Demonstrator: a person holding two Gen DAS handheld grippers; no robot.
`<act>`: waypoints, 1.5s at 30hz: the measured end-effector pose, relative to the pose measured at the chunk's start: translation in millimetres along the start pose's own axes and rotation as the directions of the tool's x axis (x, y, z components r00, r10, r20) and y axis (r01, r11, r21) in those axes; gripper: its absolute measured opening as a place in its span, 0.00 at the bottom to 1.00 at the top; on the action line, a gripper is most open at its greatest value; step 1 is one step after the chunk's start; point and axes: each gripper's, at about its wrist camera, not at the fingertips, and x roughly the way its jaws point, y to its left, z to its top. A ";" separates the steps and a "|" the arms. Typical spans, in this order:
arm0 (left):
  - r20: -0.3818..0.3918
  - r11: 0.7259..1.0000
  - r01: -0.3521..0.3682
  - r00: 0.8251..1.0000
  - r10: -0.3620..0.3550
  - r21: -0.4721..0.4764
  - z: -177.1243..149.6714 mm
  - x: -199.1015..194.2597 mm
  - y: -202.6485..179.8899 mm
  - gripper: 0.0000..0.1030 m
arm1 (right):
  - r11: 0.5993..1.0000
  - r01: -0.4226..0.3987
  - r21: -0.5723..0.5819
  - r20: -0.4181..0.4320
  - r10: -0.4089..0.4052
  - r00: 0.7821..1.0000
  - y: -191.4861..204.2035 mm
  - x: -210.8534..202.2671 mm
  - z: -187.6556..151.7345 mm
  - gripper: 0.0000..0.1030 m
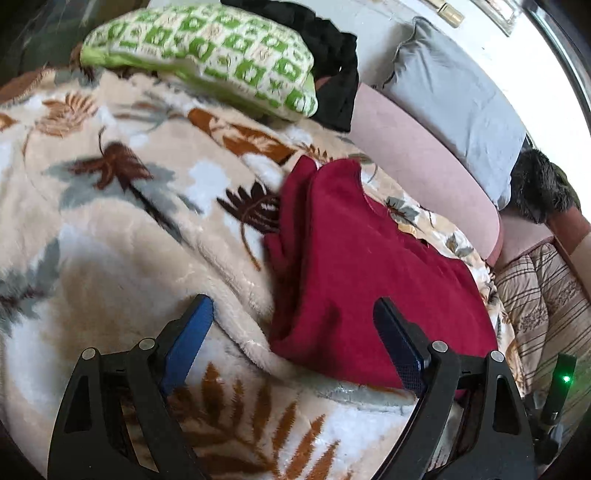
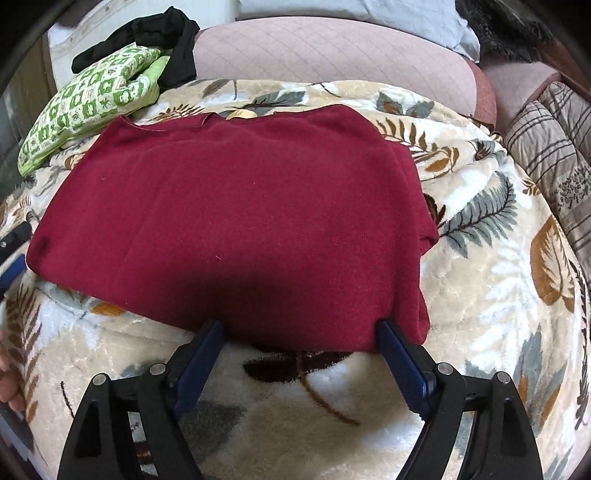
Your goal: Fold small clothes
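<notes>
A dark red knit garment (image 2: 236, 206) lies folded into a flat rectangle on a cream fleece blanket with a leaf print (image 2: 480, 295). In the right wrist view my right gripper (image 2: 301, 325) is open at the garment's near edge, and both blue fingertips touch or slip just under that hem. In the left wrist view the same garment (image 1: 369, 266) runs away to the right. My left gripper (image 1: 291, 301) is open at its near left corner, one finger over the blanket and the other over the red cloth. Nothing is pinched.
A green-and-white patterned pillow (image 2: 88, 107) and a black garment (image 2: 166, 33) lie at the far left of the blanket. A pink quilted cushion (image 2: 332, 51) and a grey pillow (image 1: 454, 92) run along the back. A striped quilt (image 2: 554, 155) lies at the right.
</notes>
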 end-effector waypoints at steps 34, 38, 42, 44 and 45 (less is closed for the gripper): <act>-0.062 0.973 0.200 0.976 -0.208 -0.116 -17.2 3.2 -16.4 0.85 | 1.000 -0.003 0.004 -0.009 0.003 1.000 -0.5 4.3 4.1 0.87; -0.035 0.955 0.244 0.967 -0.253 -0.168 -1.9 15.3 -10.5 0.85 | 1.000 0.000 0.001 -0.005 0.000 1.000 -0.7 3.5 3.8 0.87; 0.011 0.929 0.299 0.953 -0.304 -0.218 -1.3 11.1 -9.3 0.85 | 1.000 -0.001 -0.002 -0.003 0.001 1.000 -0.5 3.3 3.2 0.87; 0.046 0.898 0.383 0.923 -0.383 -0.218 -3.0 2.3 -17.5 0.85 | 1.000 0.001 -0.002 -0.004 -0.001 1.000 -0.8 3.5 3.3 0.88; 0.056 0.898 0.400 0.916 -0.396 -0.183 -2.3 -0.9 -23.5 0.85 | 1.000 0.002 -0.001 -0.004 -0.003 1.000 -0.8 3.5 3.5 0.88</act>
